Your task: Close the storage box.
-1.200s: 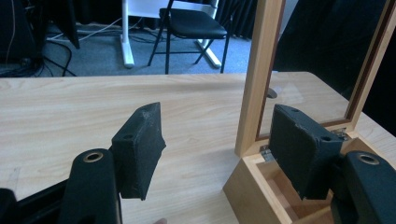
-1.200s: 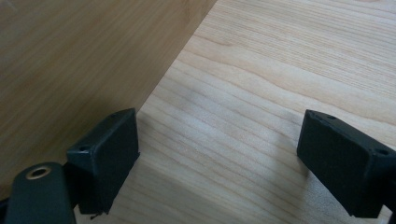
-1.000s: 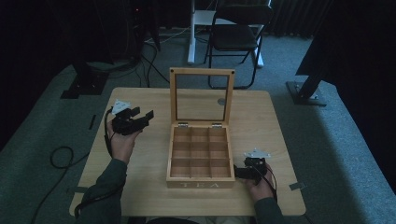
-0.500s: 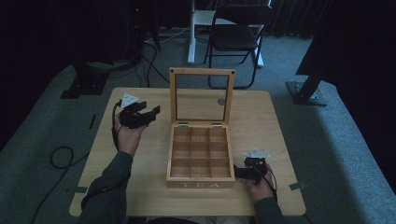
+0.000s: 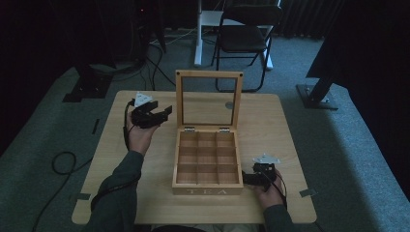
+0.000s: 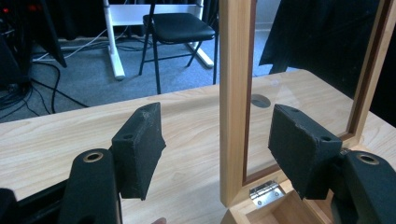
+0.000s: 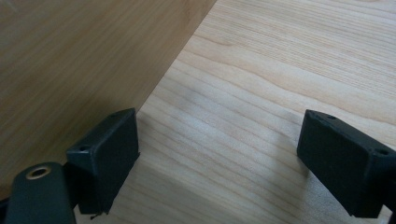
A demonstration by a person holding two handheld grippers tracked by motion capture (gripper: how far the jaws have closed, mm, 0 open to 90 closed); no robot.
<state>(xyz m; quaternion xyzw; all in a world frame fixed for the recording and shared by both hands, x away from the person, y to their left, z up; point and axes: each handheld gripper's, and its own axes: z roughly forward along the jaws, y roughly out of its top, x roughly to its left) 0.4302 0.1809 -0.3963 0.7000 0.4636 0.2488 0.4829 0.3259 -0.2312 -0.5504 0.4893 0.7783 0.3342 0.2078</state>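
Wooden and open, the tea box (image 5: 208,162) sits mid-table with its glass-paned lid (image 5: 209,99) standing upright. Your left gripper (image 5: 162,113) has travelled up and inward over the last second, from out on the bare table to the lid's left edge; its jaws gape wide, and in the left gripper view (image 6: 215,140) the lid's frame stands between them. That looks like you lining up to take the lid and swing it shut. Your right gripper (image 5: 247,179) rests low against the box's right front corner, jaws spread, holding nothing, likely to steady it. The pale wood table (image 5: 270,125) is otherwise bare; beyond it lie grey carpet, cables and a black folding chair (image 5: 244,36).
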